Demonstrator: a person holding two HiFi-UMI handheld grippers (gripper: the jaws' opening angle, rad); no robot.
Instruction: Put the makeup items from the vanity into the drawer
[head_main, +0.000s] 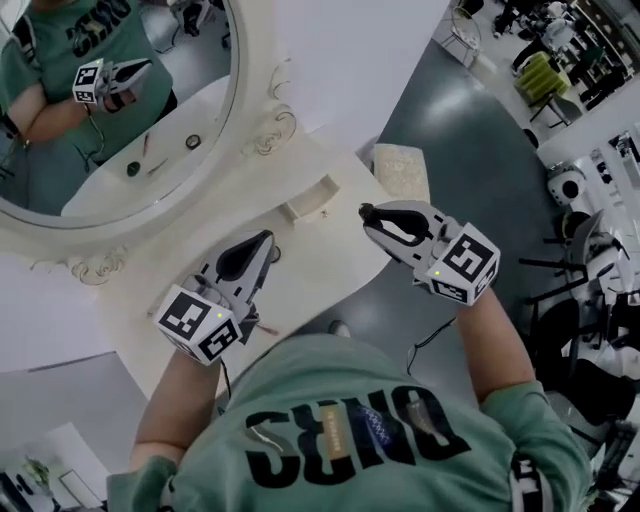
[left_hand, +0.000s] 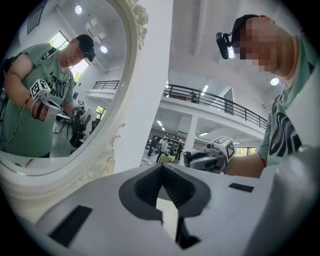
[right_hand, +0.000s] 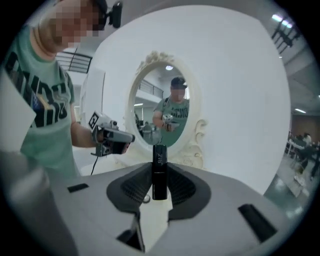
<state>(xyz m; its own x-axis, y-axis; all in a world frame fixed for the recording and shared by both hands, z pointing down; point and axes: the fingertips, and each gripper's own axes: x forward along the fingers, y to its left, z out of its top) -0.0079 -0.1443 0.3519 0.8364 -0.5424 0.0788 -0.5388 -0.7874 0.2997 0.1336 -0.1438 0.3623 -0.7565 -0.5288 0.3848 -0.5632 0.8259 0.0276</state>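
My right gripper (right_hand: 159, 184) is shut on a black lipstick tube (right_hand: 159, 170), which stands upright between the pads. In the head view this gripper (head_main: 369, 214) hovers off the vanity's right edge, just right of a small cream drawer (head_main: 306, 204) that stands open on the vanity top (head_main: 330, 262). My left gripper (head_main: 260, 242) hangs over the vanity's middle, its jaws together and empty (left_hand: 161, 167). A small round item (head_main: 275, 254) lies by its tip, and a thin pink stick (head_main: 264, 328) lies near the front edge. The mirror reflects a few small dark items.
The big oval mirror (head_main: 245, 120) with its carved cream frame stands at the back left of the vanity. A cream cushioned stool (head_main: 402, 170) sits on the grey floor to the right. Chairs and equipment stand further right.
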